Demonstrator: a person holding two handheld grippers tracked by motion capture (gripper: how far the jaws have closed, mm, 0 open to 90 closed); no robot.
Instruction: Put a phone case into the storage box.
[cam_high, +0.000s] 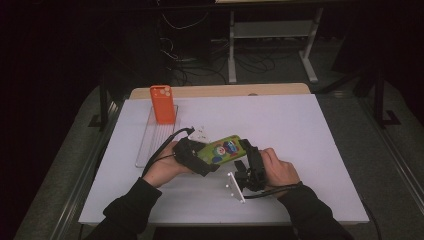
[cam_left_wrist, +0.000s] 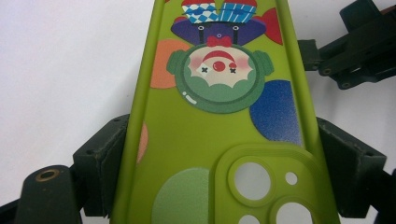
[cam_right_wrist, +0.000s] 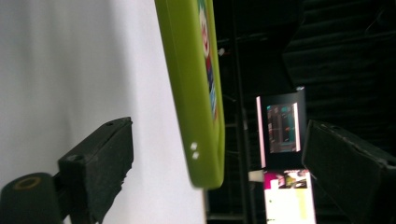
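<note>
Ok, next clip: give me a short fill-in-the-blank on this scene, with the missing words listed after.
1. The left gripper is shut on the ____ phone case.
2. The right gripper has its jaws ____, one on either side of that case's free end.
3. The orange case stands on a clear ____ at the table's far left.
4. The held case's printed back shows a ____ face.

Missing words: green; open; tray; clown
</note>
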